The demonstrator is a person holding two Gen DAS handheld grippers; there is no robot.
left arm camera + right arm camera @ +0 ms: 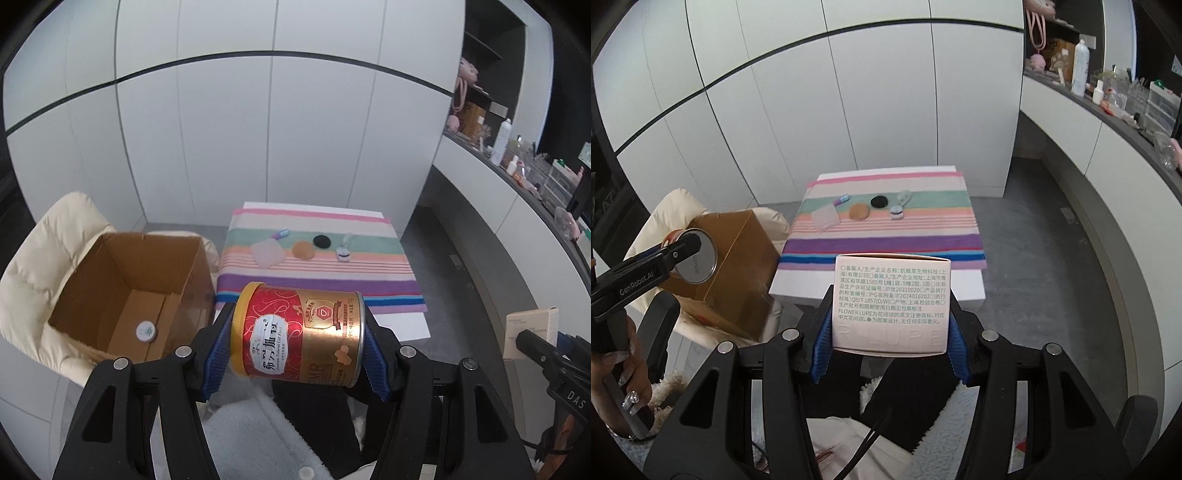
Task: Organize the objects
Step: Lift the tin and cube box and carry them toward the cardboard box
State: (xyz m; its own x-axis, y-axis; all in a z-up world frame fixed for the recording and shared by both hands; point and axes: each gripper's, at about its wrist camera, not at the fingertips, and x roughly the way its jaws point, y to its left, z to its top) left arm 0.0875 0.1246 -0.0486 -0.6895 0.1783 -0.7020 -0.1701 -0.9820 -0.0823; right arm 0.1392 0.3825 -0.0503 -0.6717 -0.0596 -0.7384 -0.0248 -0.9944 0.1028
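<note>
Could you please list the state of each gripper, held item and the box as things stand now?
Left gripper: shut on cat food can.
Cat food can: held sideways, lid on.
Right gripper: shut on cosmetics carton.
Cosmetics carton: held, closed.
Cardboard box: open, small round jar inside.

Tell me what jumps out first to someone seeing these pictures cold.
The red-and-gold can, lying sideways, is clamped in the left hand-held gripper, just right of the open cardboard box, which holds one small round lid. The right hand-held gripper grips a white carton printed with Chinese text. Beyond both, a striped cloth on a low table carries a row of small items.
</note>
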